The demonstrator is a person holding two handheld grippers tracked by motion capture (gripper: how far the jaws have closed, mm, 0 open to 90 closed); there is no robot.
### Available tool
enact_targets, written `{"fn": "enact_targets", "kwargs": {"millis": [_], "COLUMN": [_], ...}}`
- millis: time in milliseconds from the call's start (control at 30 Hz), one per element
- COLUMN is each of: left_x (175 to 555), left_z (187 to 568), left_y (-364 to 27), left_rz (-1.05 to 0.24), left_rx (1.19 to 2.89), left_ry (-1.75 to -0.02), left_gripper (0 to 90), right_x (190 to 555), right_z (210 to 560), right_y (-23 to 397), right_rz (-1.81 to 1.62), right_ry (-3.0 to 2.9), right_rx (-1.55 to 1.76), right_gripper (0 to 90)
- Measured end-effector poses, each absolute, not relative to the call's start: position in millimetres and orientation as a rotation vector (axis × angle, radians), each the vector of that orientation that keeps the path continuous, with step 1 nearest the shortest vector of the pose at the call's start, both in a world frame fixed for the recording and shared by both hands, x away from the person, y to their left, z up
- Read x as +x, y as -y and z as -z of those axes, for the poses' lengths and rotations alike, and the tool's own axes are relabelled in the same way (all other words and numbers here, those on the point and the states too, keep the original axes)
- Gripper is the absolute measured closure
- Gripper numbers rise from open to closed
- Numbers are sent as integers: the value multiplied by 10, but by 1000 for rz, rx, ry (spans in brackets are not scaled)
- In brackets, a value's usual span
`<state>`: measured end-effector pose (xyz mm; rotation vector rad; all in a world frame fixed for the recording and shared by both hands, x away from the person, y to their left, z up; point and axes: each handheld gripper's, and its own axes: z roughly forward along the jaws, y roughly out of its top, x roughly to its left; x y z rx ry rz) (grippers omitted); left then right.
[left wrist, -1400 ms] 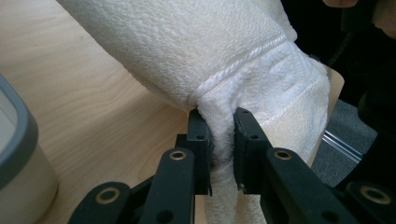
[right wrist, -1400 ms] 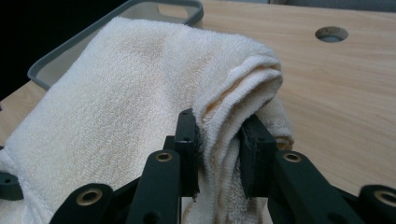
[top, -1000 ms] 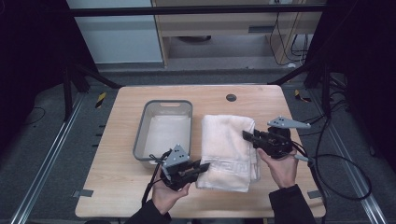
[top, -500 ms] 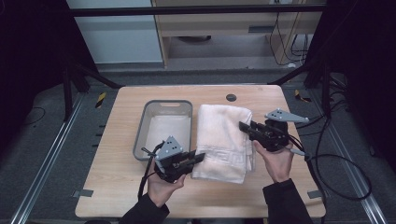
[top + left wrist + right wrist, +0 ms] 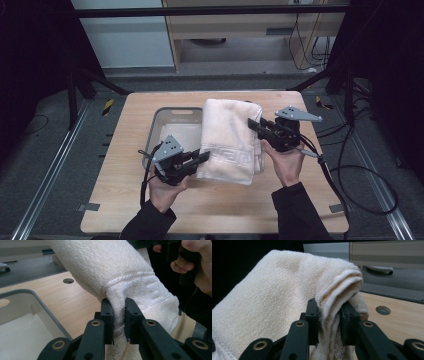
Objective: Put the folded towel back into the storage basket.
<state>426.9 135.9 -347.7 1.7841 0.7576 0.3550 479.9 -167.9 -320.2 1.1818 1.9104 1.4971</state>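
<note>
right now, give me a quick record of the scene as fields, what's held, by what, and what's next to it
held item: folded cream towel, lifted clear of the table at its gripped edges
left gripper: shut on the towel's near left edge
right gripper: shut on the towel's folded right edge
container: grey bin, left of the towel, with a pale lining inside
surface: wooden table, round hole near its far edge
</note>
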Motion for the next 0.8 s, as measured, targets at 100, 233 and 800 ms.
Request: {"fn": "enact_targets", "kwargs": {"millis": [100,233,800], "left_x": [4285,4296,4345], "left_z": [3447,3411,3284], "left_y": [-1403,-1440,-1730], "left_rz": [-362,-365,-422], "left_rx": [1772,1759,1708], "left_ry": [-761,-765,-803], "left_gripper": [789,790,790], "right_x": [4828,4856,4991], "right_z": [3168,3125,3005], "right_y": [1630,1591,1279], "right_rz": [-1498,-1503,-1535], "right_ry": [-1907,-1905,-1889], "right_rx": [1176,1165,1133], "right_gripper": [723,722,722]}}
